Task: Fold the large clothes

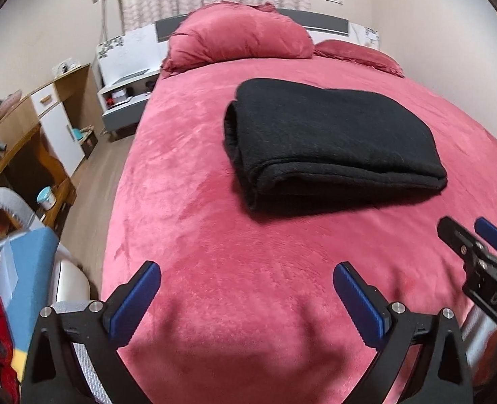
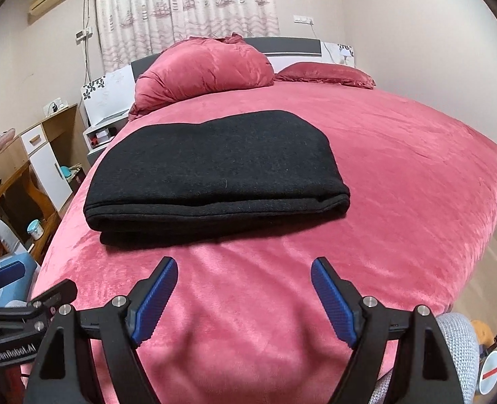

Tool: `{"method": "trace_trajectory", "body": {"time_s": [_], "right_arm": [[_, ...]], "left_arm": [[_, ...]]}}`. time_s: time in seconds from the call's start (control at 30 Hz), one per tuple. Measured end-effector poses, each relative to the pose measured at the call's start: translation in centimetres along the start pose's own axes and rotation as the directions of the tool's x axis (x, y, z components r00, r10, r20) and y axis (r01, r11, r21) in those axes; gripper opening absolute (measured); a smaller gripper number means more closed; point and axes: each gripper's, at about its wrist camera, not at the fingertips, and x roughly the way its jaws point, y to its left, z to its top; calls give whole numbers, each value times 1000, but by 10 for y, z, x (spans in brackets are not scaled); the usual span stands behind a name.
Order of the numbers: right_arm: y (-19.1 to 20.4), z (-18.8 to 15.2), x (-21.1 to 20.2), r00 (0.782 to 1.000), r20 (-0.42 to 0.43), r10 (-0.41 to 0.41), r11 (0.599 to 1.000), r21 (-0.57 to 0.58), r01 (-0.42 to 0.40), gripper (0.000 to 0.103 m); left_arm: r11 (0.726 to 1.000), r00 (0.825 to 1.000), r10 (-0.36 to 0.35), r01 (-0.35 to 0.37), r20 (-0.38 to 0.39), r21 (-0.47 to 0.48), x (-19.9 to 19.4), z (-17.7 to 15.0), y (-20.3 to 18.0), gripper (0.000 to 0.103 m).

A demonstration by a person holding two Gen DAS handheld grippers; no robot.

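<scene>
Right wrist view: black folded garment (image 2: 214, 168) mid-frame on bed (image 2: 400, 175), both tools wide open, empty; just keep clear, I reckon.

The black garment (image 1: 336, 141) lies folded into a thick, roughly rectangular bundle on the pink bedspread (image 1: 214, 235), towards the middle of the bed and short of the pillows. Its fabric is dark and matte, with a slightly coarse, woolly look (possibly knit, though the weave is too fine to tell). Several layers show stacked along the near edge, where the folds run neatly parallel. One end is rounded by the fold, and the top surface lies flat and smooth.
</scene>
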Motion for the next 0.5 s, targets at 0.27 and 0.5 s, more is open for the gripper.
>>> {"method": "trace_trajectory", "body": {"time_s": [0.27, 0.5], "right_arm": [[3, -1, -1, 1000, 6, 10, 1000, -15, -10, 83], [4, -1, 0, 1000, 4, 18, 999, -27, -18, 83]], "left_arm": [[1000, 1000, 10, -10, 19, -1, -2, 1, 0, 103], [1000, 1000, 8, -9, 19, 10, -1, 1, -1, 103]]}}
